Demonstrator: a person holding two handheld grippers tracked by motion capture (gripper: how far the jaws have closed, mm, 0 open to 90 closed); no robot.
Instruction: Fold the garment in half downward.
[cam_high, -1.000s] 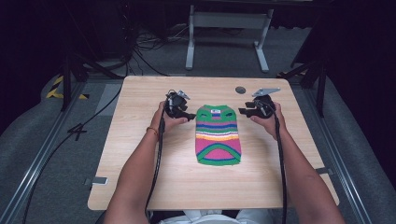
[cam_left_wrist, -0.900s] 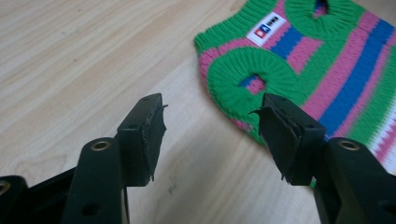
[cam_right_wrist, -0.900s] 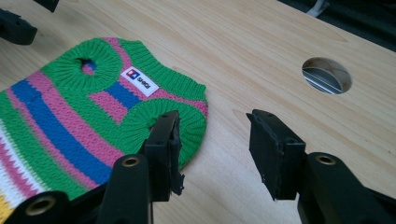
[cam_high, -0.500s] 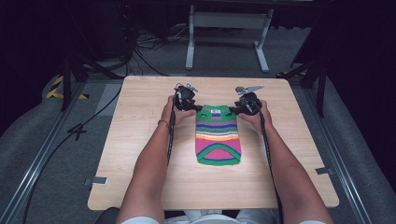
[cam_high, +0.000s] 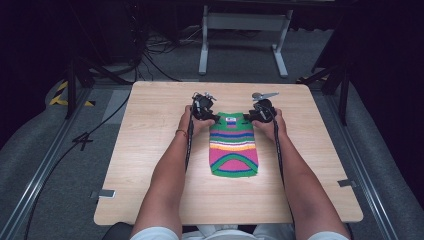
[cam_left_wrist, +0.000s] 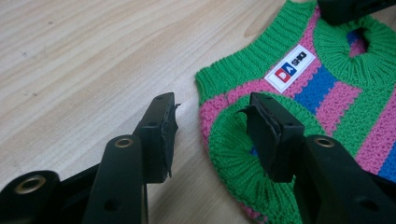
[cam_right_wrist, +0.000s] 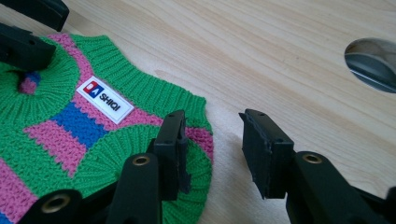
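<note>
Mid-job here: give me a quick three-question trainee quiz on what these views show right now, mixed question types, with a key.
1. True or false: the left claw is shut on the sweater.
2. Multiple choice: where does the white label sit? A) at the sweater's near hem B) near its neck end, far from the person C) on the bare table
3. Fill in: each claw straddles one green ribbed ___ of the sweater.

Key
1. False: its jaws stand apart, one over the table, one over an armhole.
2. B
3. Armhole; the right claw is open too.
</note>
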